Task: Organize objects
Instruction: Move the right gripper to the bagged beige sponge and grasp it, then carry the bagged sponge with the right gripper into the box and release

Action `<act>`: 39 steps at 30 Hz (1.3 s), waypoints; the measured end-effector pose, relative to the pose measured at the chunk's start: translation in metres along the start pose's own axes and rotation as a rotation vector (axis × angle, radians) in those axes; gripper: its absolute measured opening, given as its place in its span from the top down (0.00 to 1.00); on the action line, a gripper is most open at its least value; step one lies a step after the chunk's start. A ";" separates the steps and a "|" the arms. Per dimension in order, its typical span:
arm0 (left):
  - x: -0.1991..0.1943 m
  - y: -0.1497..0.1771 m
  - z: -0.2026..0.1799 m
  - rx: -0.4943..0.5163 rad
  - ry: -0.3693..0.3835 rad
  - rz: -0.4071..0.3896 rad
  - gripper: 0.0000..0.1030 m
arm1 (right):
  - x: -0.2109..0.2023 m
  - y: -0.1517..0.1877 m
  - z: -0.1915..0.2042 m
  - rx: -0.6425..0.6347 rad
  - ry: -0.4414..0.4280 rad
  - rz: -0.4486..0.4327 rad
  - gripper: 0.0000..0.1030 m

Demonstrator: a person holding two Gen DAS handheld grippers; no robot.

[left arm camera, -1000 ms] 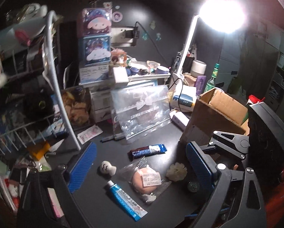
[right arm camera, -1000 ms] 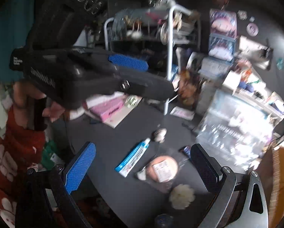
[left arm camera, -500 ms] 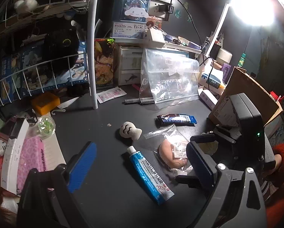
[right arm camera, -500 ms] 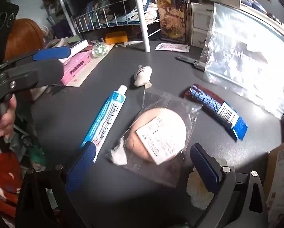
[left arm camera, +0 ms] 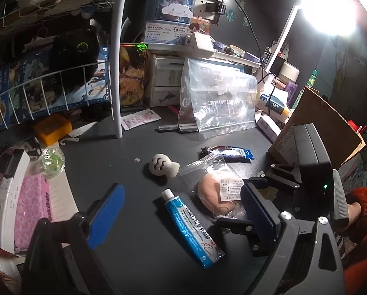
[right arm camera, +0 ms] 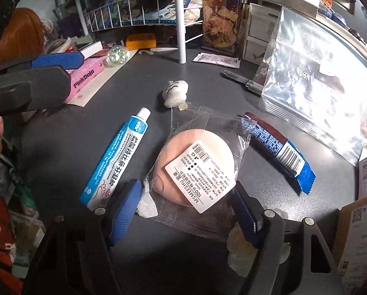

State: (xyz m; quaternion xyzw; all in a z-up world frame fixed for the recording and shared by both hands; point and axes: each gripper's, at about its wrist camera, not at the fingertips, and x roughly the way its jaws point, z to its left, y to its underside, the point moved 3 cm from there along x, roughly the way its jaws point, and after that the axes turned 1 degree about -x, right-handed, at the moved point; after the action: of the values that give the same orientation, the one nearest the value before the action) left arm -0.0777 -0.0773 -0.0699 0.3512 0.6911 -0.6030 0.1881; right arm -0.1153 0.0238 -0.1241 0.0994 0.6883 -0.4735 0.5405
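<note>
A peach makeup puff in a clear bag (right arm camera: pixel 195 162) lies on the dark desk. My right gripper (right arm camera: pixel 186 211) hovers low over its near end. The jaws are closing with the bag's edge between the blue pads (right arm camera: pixel 125 209), and neither pad visibly presses on it. A blue-and-white toothpaste tube (left arm camera: pixel 193 228) lies just left of the puff, between the wide-open fingers of my left gripper (left arm camera: pixel 181 213), which holds nothing. Farther back are a white plush fish (left arm camera: pixel 162 168) and a dark snack bar with a blue end (right arm camera: pixel 276 151).
A white fluffy flower (right arm camera: pixel 245 258) sits under my right finger. A clear zip bag (left arm camera: pixel 218 108) and pens (left arm camera: pixel 178 128) stand behind. A cardboard box (left arm camera: pixel 326 127) is on the right; a wire rack (left arm camera: pixel 48 73) and a pink box (left arm camera: pixel 31 209) on the left.
Both grippers have dropped toward the desk and tilted down. The right one came in over the bagged puff and its jaws have narrowed around the bag's end.
</note>
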 end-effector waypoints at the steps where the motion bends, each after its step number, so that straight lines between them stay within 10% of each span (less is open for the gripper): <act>1: 0.001 0.000 0.000 -0.001 0.004 0.002 0.09 | -0.001 0.001 0.000 -0.003 -0.002 -0.002 0.34; 17: 0.018 -0.012 -0.023 -0.053 0.293 0.102 0.10 | -0.051 -0.002 0.011 -0.015 -0.127 -0.109 0.35; 31: 0.003 -0.049 -0.050 0.006 0.350 0.100 0.50 | -0.113 -0.018 0.018 -0.142 0.007 -0.275 0.35; 39: -0.010 -0.066 -0.079 0.040 0.419 0.076 0.69 | -0.142 -0.017 0.004 -0.057 -0.102 -0.331 0.36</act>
State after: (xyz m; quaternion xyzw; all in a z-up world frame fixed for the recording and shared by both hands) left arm -0.1049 -0.0054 -0.0004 0.4983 0.6893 -0.5229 0.0557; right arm -0.0680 0.0650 0.0043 -0.0549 0.6799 -0.5410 0.4919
